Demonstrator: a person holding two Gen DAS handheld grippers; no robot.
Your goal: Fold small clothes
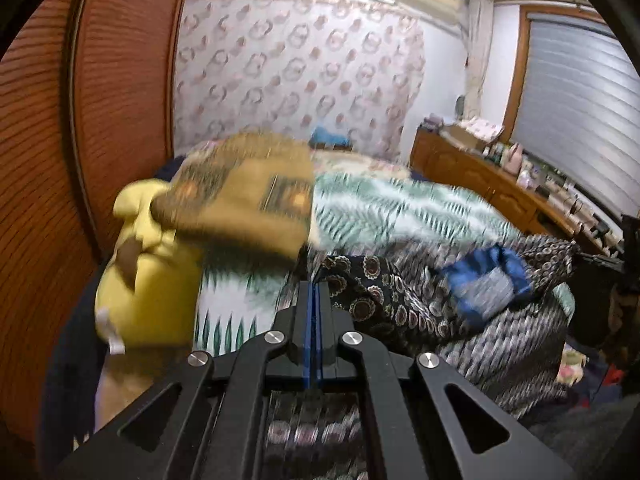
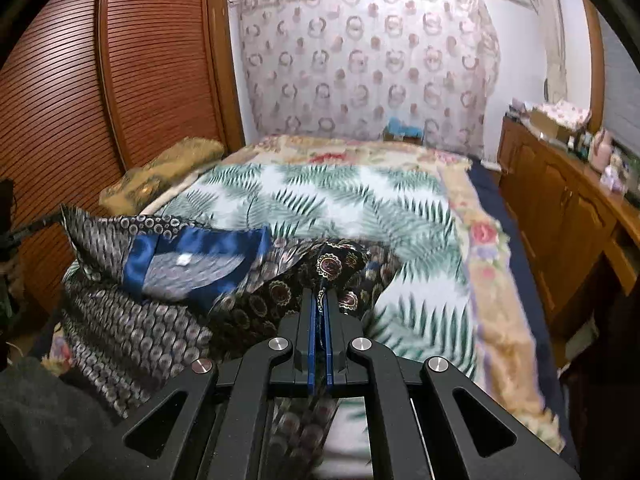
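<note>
A dark patterned garment [image 1: 384,300] with black medallion print, grey scale-like print and a blue collar band [image 1: 486,280] is held up over the bed between both grippers. My left gripper [image 1: 314,280] is shut on one edge of it, and cloth runs back between its blue pads. In the right wrist view the same garment [image 2: 132,320] spreads to the left, its blue collar band [image 2: 192,252] showing a small white label. My right gripper [image 2: 320,300] is shut on the medallion-print part. The picture is blurred by motion.
A bed with a fern-print cover [image 2: 340,216] over a floral blanket [image 2: 484,240] lies below. A yellow pillow [image 1: 148,280] and a brown cushion [image 1: 240,196] sit at the left by the slatted wooden wardrobe [image 2: 80,100]. A wooden dresser [image 2: 560,208] with several bottles runs along the right.
</note>
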